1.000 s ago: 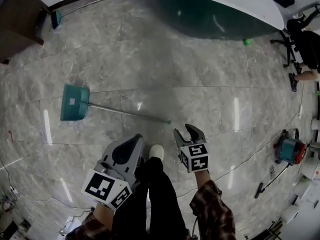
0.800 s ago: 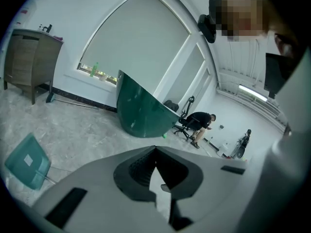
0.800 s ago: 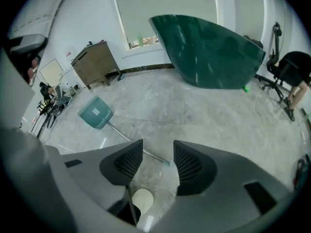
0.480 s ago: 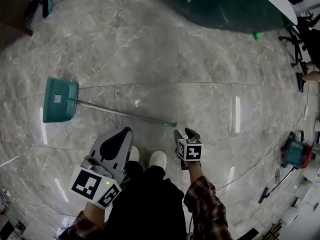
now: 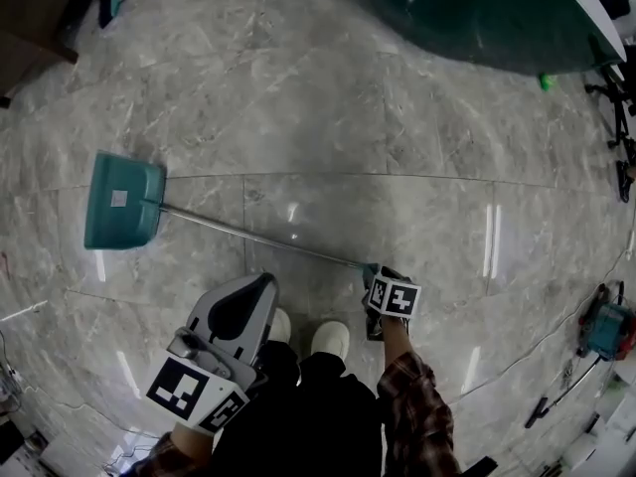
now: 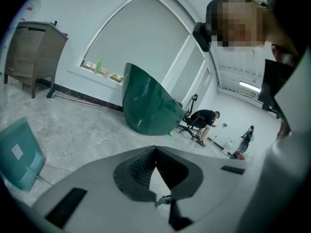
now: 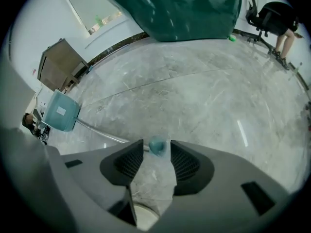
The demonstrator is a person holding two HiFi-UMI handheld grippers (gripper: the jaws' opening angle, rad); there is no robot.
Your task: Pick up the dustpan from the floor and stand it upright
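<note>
A grey marble floor (image 5: 298,117) carries a big dark-green shell (image 5: 477,18). A small green ball (image 5: 544,81) lies just beside the shell, and a seated person (image 6: 206,116) is near it. A wooden cabinet (image 5: 35,13) and a broom (image 5: 107,4) stand well apart from it.

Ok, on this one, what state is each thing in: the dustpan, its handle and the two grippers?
dustpan: lying on the floor, not upright.
dustpan handle: down along the floor, its teal end cap between the right gripper's jaw tips.
right gripper: jaws apart either side of the end cap, not closed on it.
left gripper: jaw tips together, nothing held.
</note>
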